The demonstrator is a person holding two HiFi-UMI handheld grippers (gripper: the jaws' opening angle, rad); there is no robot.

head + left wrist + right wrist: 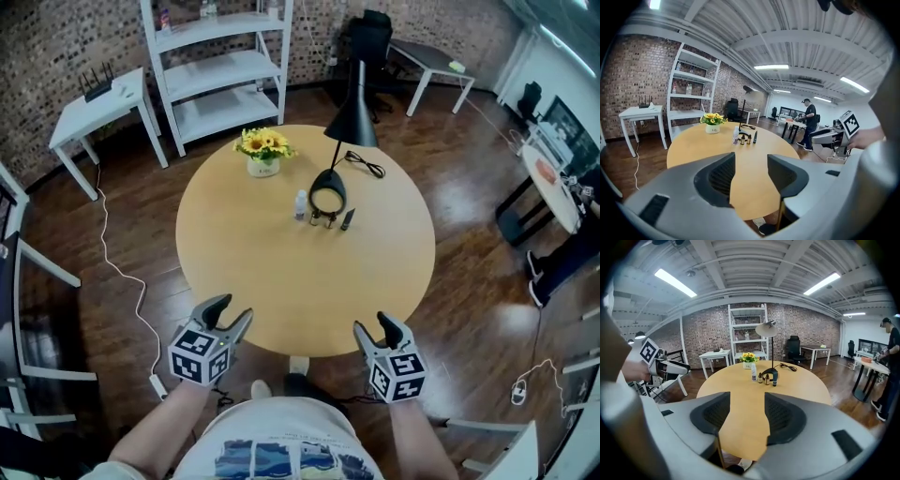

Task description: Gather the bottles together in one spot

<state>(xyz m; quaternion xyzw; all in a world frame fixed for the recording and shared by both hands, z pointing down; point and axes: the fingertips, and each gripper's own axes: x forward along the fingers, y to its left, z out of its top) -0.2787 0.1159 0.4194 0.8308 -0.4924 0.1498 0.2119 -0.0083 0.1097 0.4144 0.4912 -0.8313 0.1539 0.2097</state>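
Observation:
A white bottle (300, 205), two small dark bottles (322, 220) and a dark bottle (346, 219) stand close together past the middle of the round wooden table (244, 281), by the lamp base. The same bottles show far off in the left gripper view (736, 136) and the right gripper view (753, 371). My left gripper (232, 319) hovers at the table's near left edge, jaws open with nothing between them. My right gripper (372, 328) hovers at the near right edge, open and empty too. Both are far from the bottles.
A black desk lamp (352, 127) with a round base (328, 192) and its cord stands behind the bottles. A pot of yellow flowers (263, 150) sits at the table's far side. White shelves (220, 66) and a white side table (98, 103) stand beyond. A person (808, 122) stands at the far right.

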